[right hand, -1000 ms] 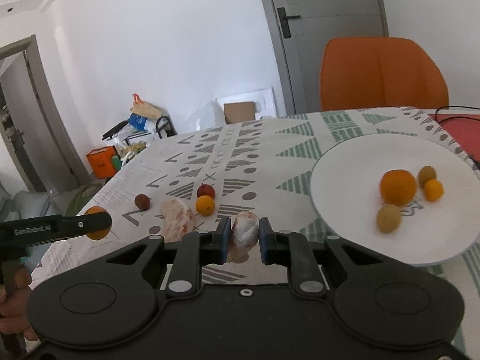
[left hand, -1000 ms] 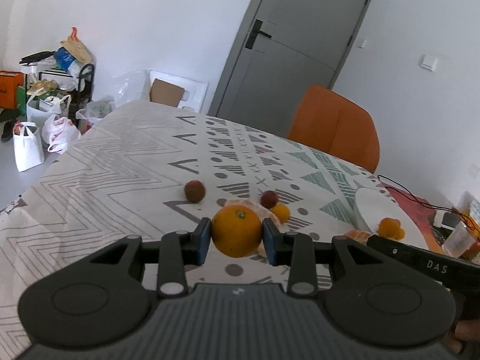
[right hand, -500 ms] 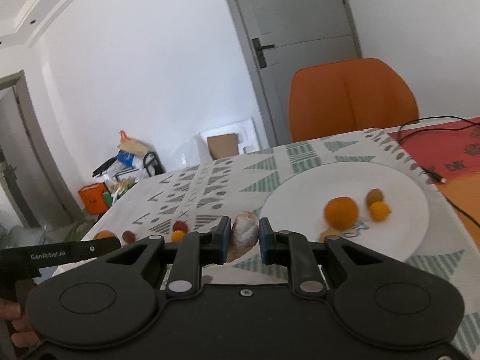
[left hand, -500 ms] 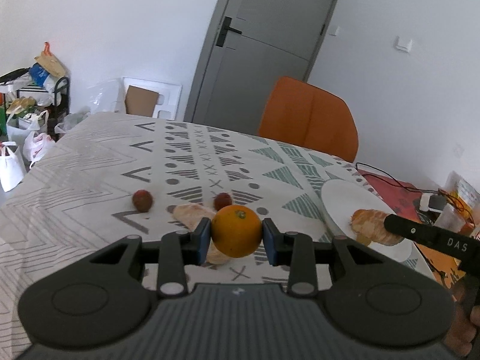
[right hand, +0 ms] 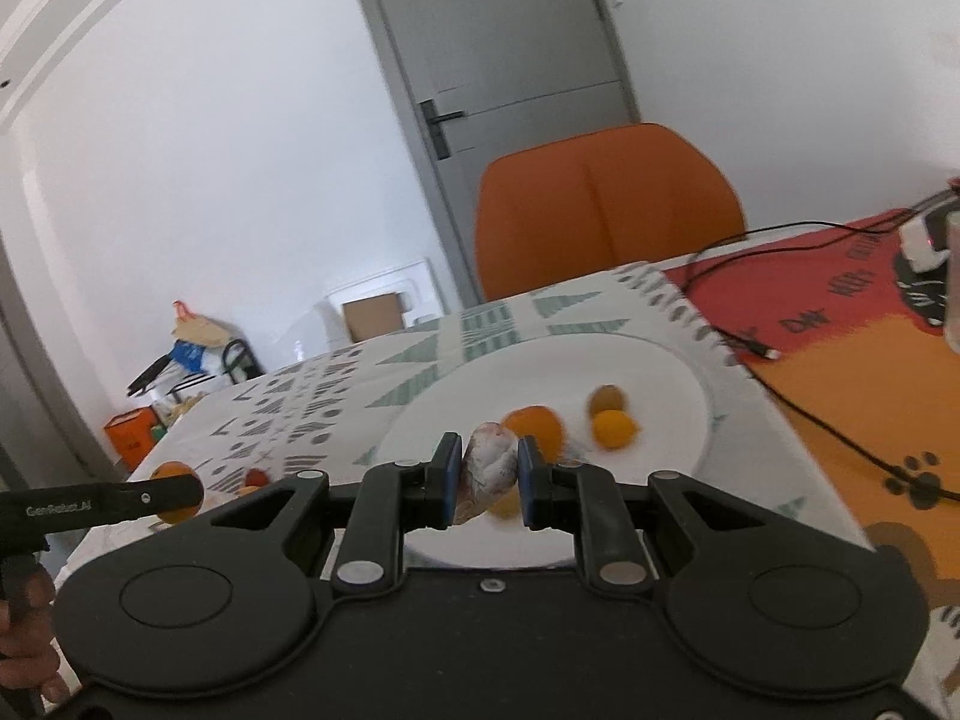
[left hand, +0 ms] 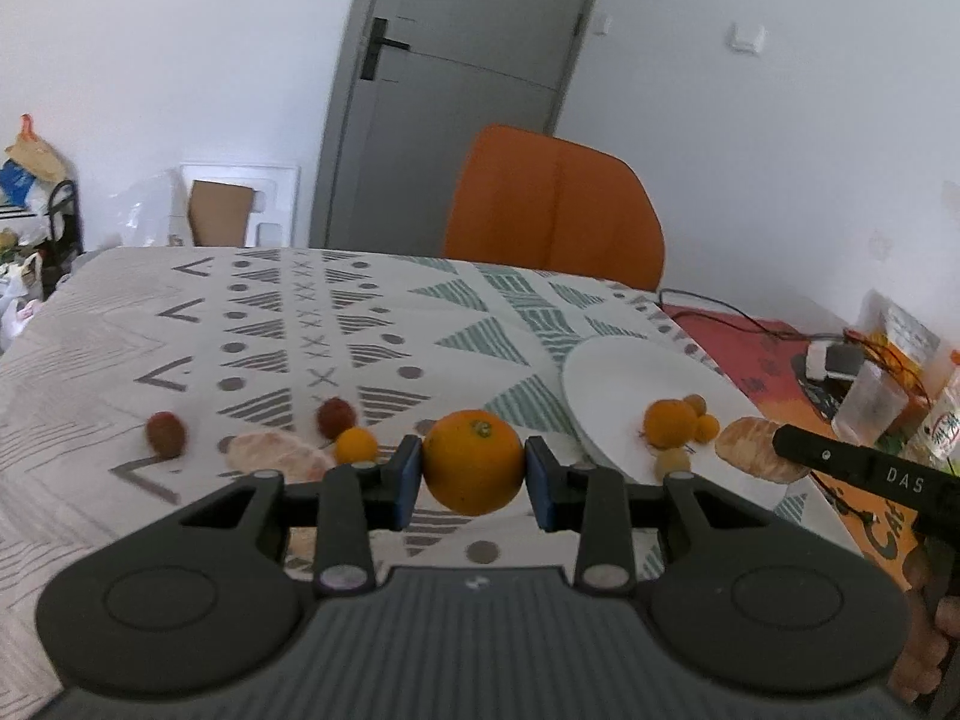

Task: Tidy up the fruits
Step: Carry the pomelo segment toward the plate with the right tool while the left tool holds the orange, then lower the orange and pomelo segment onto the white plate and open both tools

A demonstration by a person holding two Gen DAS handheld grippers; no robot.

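Observation:
My left gripper [left hand: 473, 474] is shut on a large orange [left hand: 473, 461], held above the patterned tablecloth just left of the white plate [left hand: 606, 372]. My right gripper [right hand: 489, 480] is shut on a peeled citrus segment [right hand: 487, 471] over the near part of the white plate [right hand: 660, 372]. That segment [left hand: 753, 457] also shows in the left wrist view at the plate's near edge. On the plate lie an orange [right hand: 534, 429], a small orange fruit [right hand: 612, 429] and a brown fruit [right hand: 607, 401]. On the cloth lie another peeled segment [left hand: 276, 457], a small orange fruit [left hand: 355, 445] and two reddish fruits [left hand: 335, 417] [left hand: 165, 433].
An orange chair [left hand: 555, 207] stands behind the table. A red and orange mat [right hand: 852, 336] with a black cable [right hand: 798, 408] lies right of the plate. A plastic cup [left hand: 867, 405] and packets sit at the far right. Bags and boxes [left hand: 36, 192] stand on the floor at left.
Both grippers have swung right toward the plate with their fruit still held. The right gripper's segment went from over the cloth to over the plate.

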